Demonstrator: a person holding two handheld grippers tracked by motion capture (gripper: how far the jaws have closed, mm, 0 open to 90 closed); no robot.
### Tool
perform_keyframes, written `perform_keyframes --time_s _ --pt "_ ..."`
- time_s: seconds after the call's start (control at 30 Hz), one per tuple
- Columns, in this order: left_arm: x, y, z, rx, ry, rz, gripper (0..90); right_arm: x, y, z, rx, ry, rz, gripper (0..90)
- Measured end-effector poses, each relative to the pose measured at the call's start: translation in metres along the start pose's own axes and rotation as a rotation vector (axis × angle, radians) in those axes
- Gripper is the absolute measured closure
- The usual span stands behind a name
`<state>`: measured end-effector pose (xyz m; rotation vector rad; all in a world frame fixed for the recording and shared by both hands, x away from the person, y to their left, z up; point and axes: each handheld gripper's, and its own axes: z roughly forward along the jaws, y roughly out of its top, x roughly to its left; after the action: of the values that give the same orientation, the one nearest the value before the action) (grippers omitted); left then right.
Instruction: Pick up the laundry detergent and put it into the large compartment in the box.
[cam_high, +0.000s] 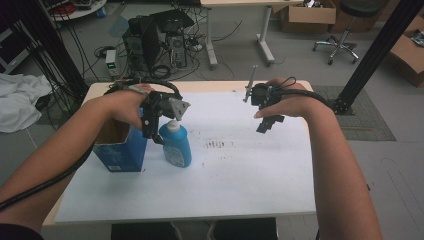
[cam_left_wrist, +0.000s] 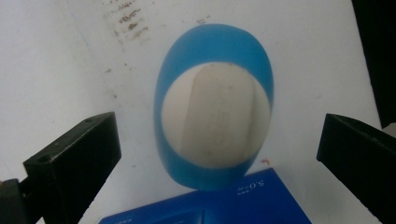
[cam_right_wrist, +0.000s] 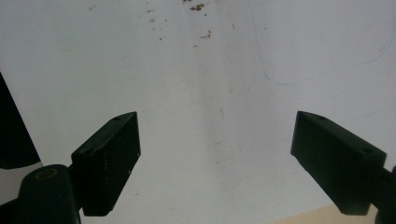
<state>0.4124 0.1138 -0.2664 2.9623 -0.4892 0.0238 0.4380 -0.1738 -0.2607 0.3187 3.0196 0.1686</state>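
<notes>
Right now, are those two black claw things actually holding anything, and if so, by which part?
Nothing is held. The left gripper hangs open above the blue bottle, its fingers apart from the white cap. The right gripper is open over the bare table.

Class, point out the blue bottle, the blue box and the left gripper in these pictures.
blue bottle (cam_high: 176, 145): high view, on its blue body.
blue box (cam_high: 121, 152): high view, on its front wall.
left gripper (cam_left_wrist: 219, 154): left gripper view, midway between its open jaws.

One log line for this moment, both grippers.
left gripper: open, above blue bottle | right gripper: open, over bare table | blue box: beside bottle
</notes>
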Motion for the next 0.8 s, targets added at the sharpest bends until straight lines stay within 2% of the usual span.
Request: perform_keyframes --time_s 0.2,0.3,0.6,0.8 --pt "0.000 0.002 0.007 -0.006 0.010 0.022 0.1 -0.001 0.000 0.000 0.008 -0.001 0.005 15.8" --pt "0.001 0.003 0.011 0.006 0.009 0.031 0.2 -0.001 0.000 0.001 0.008 -0.001 0.006 15.8" --pt "0.003 0.003 0.026 0.033 0.010 0.032 0.2 -0.001 0.002 0.004 0.013 0.002 0.002 15.8" --pt "0.003 0.003 0.030 0.036 0.015 0.036 0.3 -0.002 0.004 0.007 0.014 0.005 -0.001 15.8"
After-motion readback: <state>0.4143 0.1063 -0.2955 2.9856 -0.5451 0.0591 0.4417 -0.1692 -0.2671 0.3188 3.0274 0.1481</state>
